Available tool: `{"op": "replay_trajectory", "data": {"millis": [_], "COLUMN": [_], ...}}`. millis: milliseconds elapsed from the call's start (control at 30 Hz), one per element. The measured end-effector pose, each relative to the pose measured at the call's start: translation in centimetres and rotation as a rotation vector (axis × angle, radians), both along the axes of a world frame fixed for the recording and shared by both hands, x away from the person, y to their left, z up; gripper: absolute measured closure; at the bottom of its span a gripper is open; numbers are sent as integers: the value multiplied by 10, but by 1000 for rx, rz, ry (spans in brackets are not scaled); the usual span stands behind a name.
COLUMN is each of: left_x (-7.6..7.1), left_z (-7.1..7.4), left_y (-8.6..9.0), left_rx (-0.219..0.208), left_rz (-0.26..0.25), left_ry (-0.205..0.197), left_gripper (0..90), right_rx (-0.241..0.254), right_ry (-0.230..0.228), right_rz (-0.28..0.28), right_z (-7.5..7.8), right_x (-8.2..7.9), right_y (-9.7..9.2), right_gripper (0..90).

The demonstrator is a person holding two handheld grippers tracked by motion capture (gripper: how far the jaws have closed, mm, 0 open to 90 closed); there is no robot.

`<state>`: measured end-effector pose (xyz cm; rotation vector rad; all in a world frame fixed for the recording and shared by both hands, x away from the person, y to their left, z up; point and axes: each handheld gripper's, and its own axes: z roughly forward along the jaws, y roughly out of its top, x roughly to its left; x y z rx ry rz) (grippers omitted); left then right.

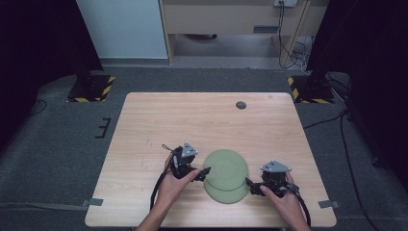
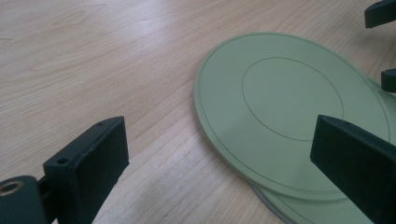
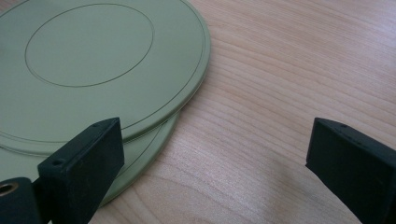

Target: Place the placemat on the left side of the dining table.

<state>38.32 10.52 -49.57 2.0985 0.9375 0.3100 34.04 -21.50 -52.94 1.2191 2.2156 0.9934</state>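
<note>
Wooden surface is carrying two overlapping green plates | upper plate, lower plate | left tool, right tool are flanking them, both gaping wide, likely for gripping rims.

1. A light wooden rectangular table stands on grey carpeted floor.
2. A small dark round cap sits in the table's far side.
3. Yellow-and-black striped base plates flank the far corners.
4. Grey tape strips mark the near corners.
</note>
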Motion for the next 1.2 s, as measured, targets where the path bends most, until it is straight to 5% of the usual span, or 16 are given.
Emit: {"op": "replay_trajectory", "data": {"millis": [267,600,1200], "left_x": [16,15,13], "left_z": [-4,-7,-12], "left_y": [-4,-23,-37], "left_rx": [12,56,88], "left_rz": [-15,-70,-82], "left_ry": [47,62,76], "left_gripper": [43,53,119], "right_rx": [-3,-4,0], "right_ry": [4,-1,-12], "right_rz": [0,4,-6], "right_z": [-1,-2,-3], "right_x": [1,0,2], "right_y": [1,3,4], "right_gripper": [51,58,63]}}
